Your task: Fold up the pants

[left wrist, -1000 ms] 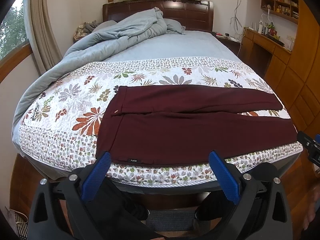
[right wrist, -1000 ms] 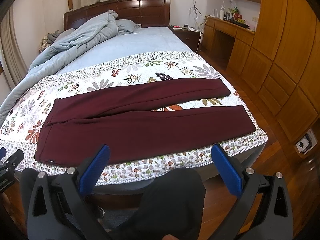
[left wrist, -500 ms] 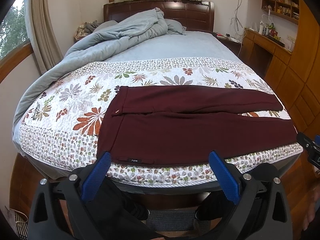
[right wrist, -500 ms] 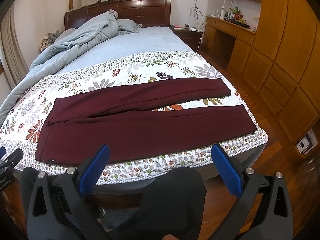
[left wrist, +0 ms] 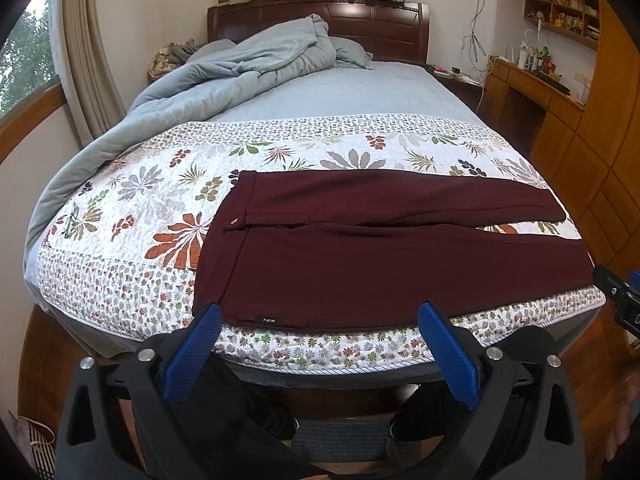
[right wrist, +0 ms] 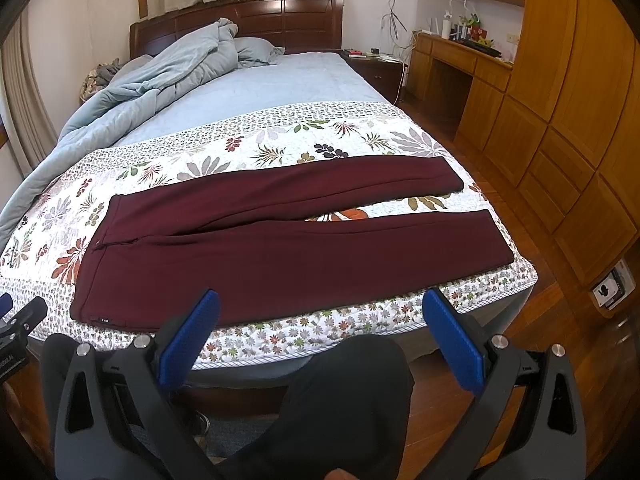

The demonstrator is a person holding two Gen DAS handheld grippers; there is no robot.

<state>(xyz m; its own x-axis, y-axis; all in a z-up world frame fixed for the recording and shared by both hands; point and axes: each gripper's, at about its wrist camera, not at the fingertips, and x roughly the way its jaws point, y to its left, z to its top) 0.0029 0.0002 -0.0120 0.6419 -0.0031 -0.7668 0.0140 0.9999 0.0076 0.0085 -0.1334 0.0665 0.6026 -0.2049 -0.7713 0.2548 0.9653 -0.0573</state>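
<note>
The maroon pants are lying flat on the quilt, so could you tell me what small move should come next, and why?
Probably bring both open grippers, left and right, forward to the near leg's edge: the maroon pants lie flat, legs apart, unfolded, and neither gripper touches them.

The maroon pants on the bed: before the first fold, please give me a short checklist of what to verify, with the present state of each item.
1. Pants lie flat on the floral quilt: ok.
2. Both legs straight, a gap between them toward the hems: ok.
3. Left gripper open, holding nothing: ok.
4. Right gripper open, holding nothing: ok.
5. Either gripper touching the cloth: not ok, both are short of the bed edge.
6. Grey comforter clear of the pants: ok.
</note>
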